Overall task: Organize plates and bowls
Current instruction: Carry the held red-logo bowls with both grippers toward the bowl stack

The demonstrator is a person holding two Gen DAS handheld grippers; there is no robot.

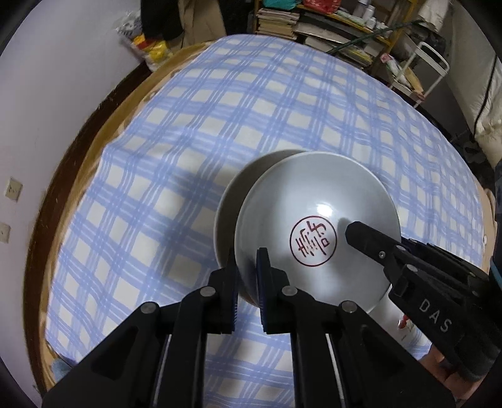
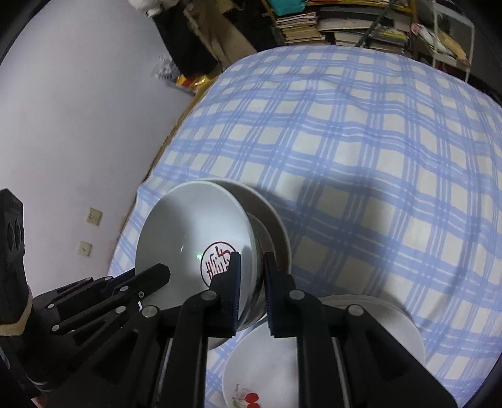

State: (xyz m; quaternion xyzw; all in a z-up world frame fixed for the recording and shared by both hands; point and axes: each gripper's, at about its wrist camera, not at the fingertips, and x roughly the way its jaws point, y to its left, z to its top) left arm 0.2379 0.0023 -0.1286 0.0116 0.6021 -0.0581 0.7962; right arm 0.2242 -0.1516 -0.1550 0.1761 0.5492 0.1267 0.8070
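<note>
A white bowl (image 1: 317, 201) with a red round seal mark inside is nested in a second white bowl (image 1: 238, 188), both held tilted above the blue checked tablecloth (image 1: 219, 110). My left gripper (image 1: 246, 282) is shut on the near-left rim of the marked bowl. My right gripper (image 2: 252, 282) is shut on the opposite rim of the same bowl (image 2: 188, 226), with the outer bowl (image 2: 269, 219) behind it. The right gripper also shows in the left wrist view (image 1: 370, 238).
A white plate with a cherry print (image 2: 251, 370) lies on the cloth below the bowls, beside a stack of white plates (image 2: 392, 317). Shelves of books (image 1: 329, 28) and a white rack (image 1: 423, 72) stand beyond the table's far edge. A wall is at left.
</note>
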